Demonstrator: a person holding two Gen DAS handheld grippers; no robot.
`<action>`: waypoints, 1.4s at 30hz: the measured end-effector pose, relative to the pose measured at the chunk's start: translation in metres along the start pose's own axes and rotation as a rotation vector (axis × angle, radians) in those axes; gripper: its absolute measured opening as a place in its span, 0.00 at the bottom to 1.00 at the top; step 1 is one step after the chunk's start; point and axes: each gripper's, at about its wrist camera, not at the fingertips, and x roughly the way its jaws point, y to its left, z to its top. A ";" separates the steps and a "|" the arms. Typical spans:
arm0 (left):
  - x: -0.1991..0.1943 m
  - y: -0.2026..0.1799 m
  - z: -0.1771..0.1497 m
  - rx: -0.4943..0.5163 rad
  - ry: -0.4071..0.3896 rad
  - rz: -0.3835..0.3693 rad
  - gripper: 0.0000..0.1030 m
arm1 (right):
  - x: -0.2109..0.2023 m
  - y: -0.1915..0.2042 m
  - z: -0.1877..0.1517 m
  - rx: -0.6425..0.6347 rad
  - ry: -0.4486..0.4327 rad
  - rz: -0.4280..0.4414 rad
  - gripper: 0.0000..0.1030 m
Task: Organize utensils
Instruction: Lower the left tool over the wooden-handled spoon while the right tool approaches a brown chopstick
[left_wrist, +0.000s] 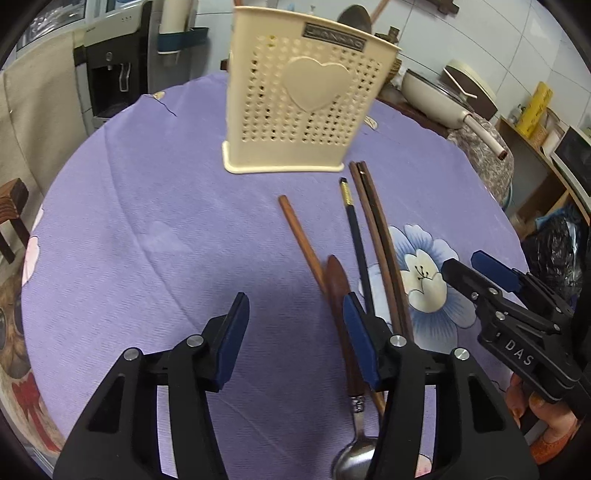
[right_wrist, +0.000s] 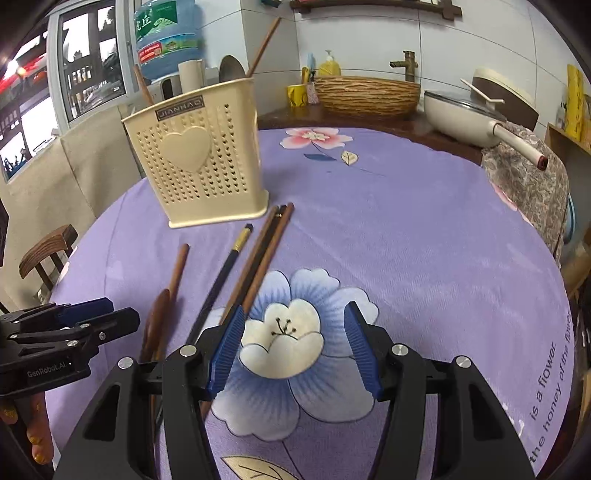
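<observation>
Utensils still lie loose: both grippers, left (left_wrist: 295, 339) and right (right_wrist: 293, 349), hover with jaws wide, empty; next, grasp a chopstick (left_wrist: 301, 243) for the holder (left_wrist: 301, 99).

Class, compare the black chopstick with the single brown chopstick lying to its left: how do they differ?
The black chopstick has a gold band near its far end; the brown chopstick is plain wood. The black one lies beside the chopstick pair; the brown one lies apart, next to the spoon. Both lie flat on the tablecloth, ends toward the holder.
</observation>
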 end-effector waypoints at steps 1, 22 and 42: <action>0.002 -0.002 0.000 0.001 0.005 -0.004 0.51 | -0.001 -0.001 -0.001 0.001 0.002 -0.002 0.53; 0.025 -0.021 0.009 -0.003 0.074 -0.040 0.33 | 0.037 0.007 0.020 -0.011 0.128 0.047 0.53; 0.023 -0.022 0.006 0.024 0.050 0.009 0.33 | 0.085 0.011 0.051 0.001 0.171 -0.092 0.41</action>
